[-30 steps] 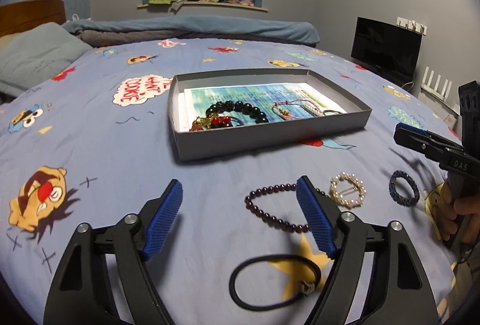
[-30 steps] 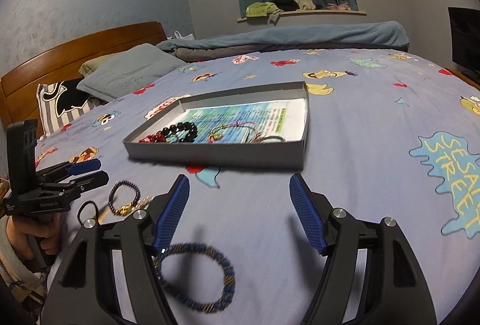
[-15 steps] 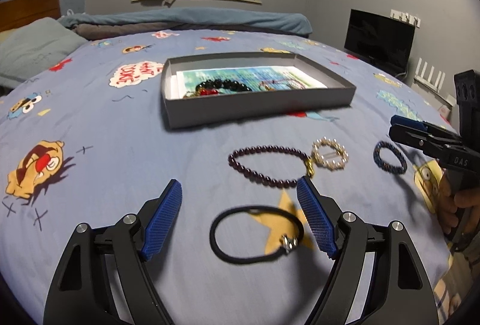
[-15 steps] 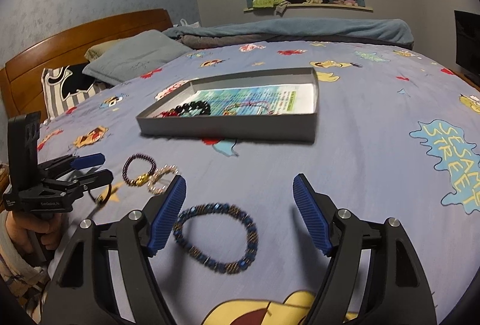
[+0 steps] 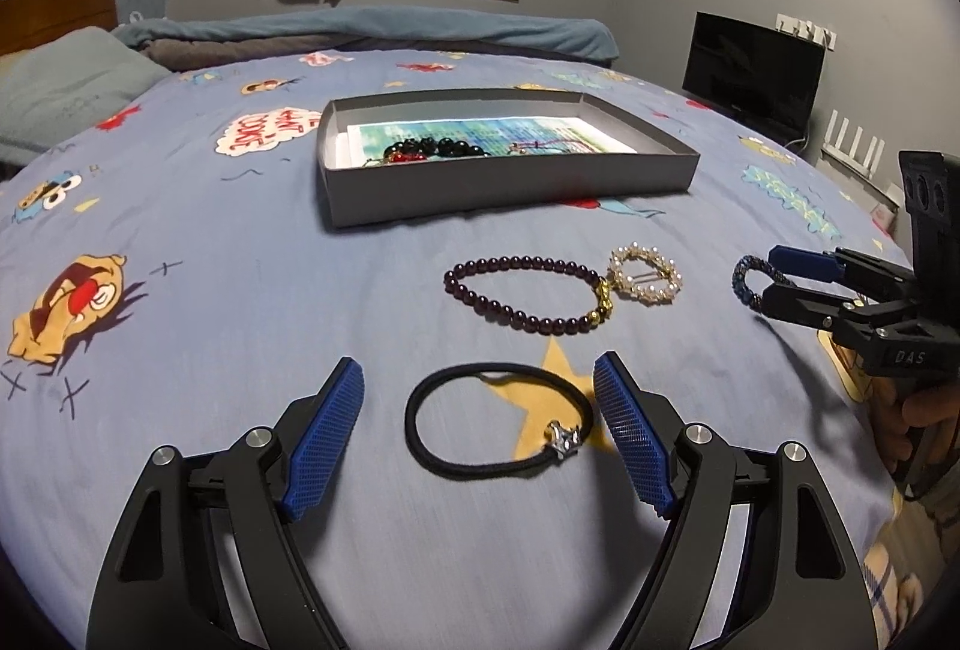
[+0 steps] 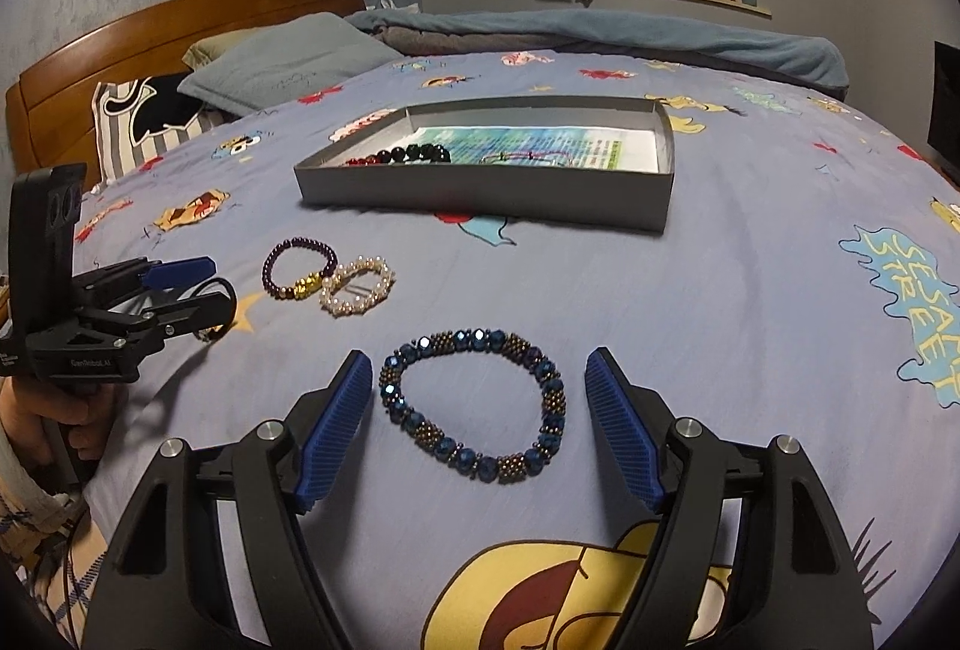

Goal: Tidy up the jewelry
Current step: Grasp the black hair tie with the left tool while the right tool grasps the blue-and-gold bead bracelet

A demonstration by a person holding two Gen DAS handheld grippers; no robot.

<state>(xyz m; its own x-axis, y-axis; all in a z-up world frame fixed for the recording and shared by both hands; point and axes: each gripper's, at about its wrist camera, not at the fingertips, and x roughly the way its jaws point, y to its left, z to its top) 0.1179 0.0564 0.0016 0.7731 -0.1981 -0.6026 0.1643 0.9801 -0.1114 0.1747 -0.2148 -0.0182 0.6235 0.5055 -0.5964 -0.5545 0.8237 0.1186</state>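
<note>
My left gripper (image 5: 480, 410) is open, its blue pads on either side of a black hair tie with a silver charm (image 5: 499, 428) lying on the bedspread. My right gripper (image 6: 474, 398) is open around a blue beaded bracelet (image 6: 474, 404), also flat on the bed. A dark purple bead bracelet (image 5: 528, 293) and a pearl ring brooch (image 5: 645, 273) lie between them and a grey tray (image 5: 510, 182). The tray holds a black bead bracelet (image 5: 438, 147), red beads and a thin cord bracelet on printed paper.
The blue cartoon bedspread (image 5: 210, 260) is the work surface. Pillows (image 6: 282, 62) and a wooden headboard (image 6: 180, 26) are at the far left. A black monitor (image 5: 753, 71) stands off the bed's right side. A rolled blanket (image 5: 360, 29) lies behind the tray.
Both grippers have pulled back and lowered toward the bed. The hair tie now sits between the left pads and the blue bracelet between the right pads. Nothing has been gripped.
</note>
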